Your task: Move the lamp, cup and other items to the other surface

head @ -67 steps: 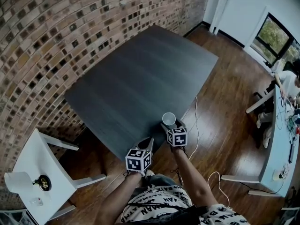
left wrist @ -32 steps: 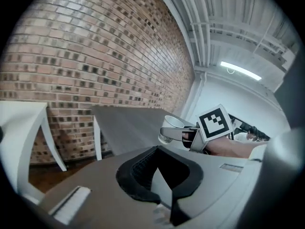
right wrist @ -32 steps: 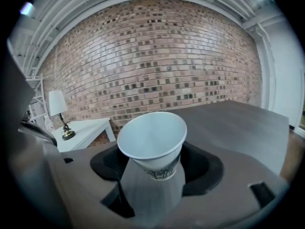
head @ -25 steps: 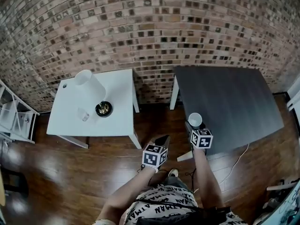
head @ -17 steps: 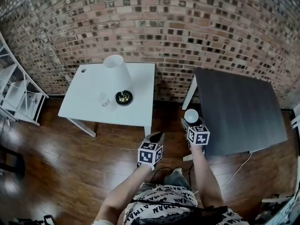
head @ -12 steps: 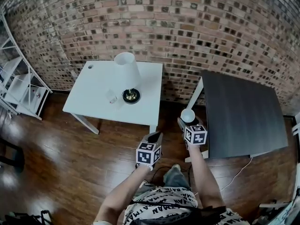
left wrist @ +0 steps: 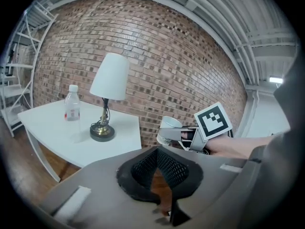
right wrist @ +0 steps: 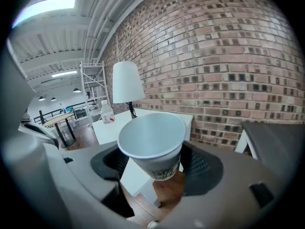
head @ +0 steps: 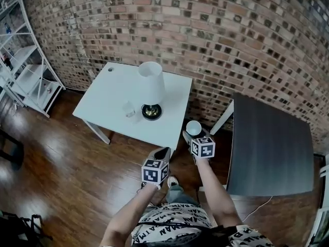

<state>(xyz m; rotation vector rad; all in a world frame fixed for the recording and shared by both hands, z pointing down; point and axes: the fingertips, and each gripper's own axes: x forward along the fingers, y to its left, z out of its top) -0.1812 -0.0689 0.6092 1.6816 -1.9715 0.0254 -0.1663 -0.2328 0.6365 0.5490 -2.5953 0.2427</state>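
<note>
A white paper cup [head: 194, 127] sits upright between the jaws of my right gripper [head: 193, 133], which is shut on it. In the right gripper view the cup [right wrist: 152, 142] fills the middle between the pads. It hangs over the wooden floor, just off the near right corner of the white table [head: 105, 102]. On that table stand a white-shaded lamp [head: 152, 85] on a brass base and a small clear bottle [head: 128, 108]. My left gripper [head: 160, 154] is lower left of the right one, its jaws together and holding nothing. In the left gripper view the lamp [left wrist: 109, 78] and bottle [left wrist: 72, 109] lie ahead.
A dark grey table [head: 272, 148] stands to the right against the brick wall [head: 221, 40]. A white metal shelf unit [head: 23, 68] stands at the far left. Wooden floor [head: 67, 163] lies between me and the white table. A white cable [head: 262, 204] trails at the lower right.
The view has swung left from the dark table toward the white one. Both grippers have travelled with it, the cup still in the right one, and now sit near the white table's corner.
</note>
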